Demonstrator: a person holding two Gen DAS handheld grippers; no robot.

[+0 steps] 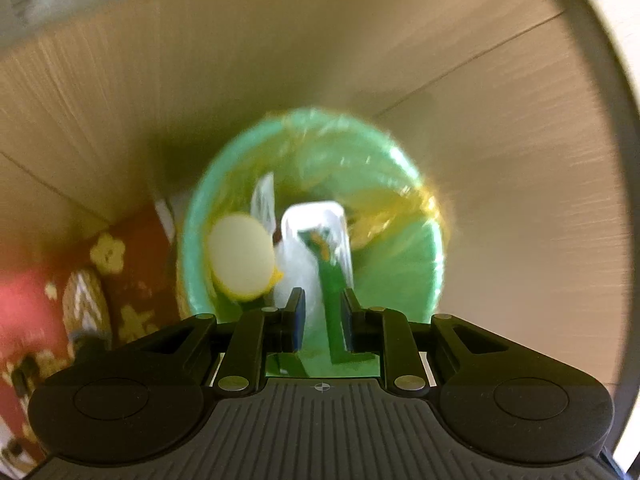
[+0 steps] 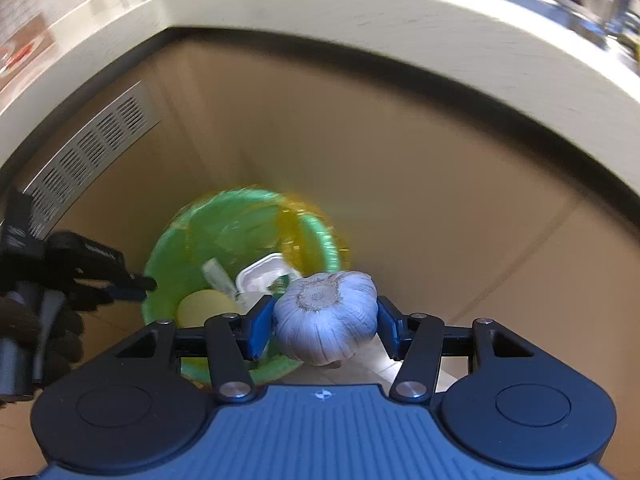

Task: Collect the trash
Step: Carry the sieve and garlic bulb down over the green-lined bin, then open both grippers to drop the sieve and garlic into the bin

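Both grippers hang over the green bin [image 1: 400,240], which stands on the floor against the tan cabinet [image 1: 280,60]. Already inside the bin: a white plastic tray [image 1: 316,220], a pale round lid [image 1: 240,256] and a clear wrapper [image 1: 264,200], so part of the collecting looks done. The left gripper [image 1: 322,312], jaws narrow, pinches a green strip [image 1: 332,300] just above the bin's mouth. The right gripper [image 2: 325,322] clamps a garlic bulb [image 2: 326,316] at the bin's near rim. Both pieces are yet to drop.
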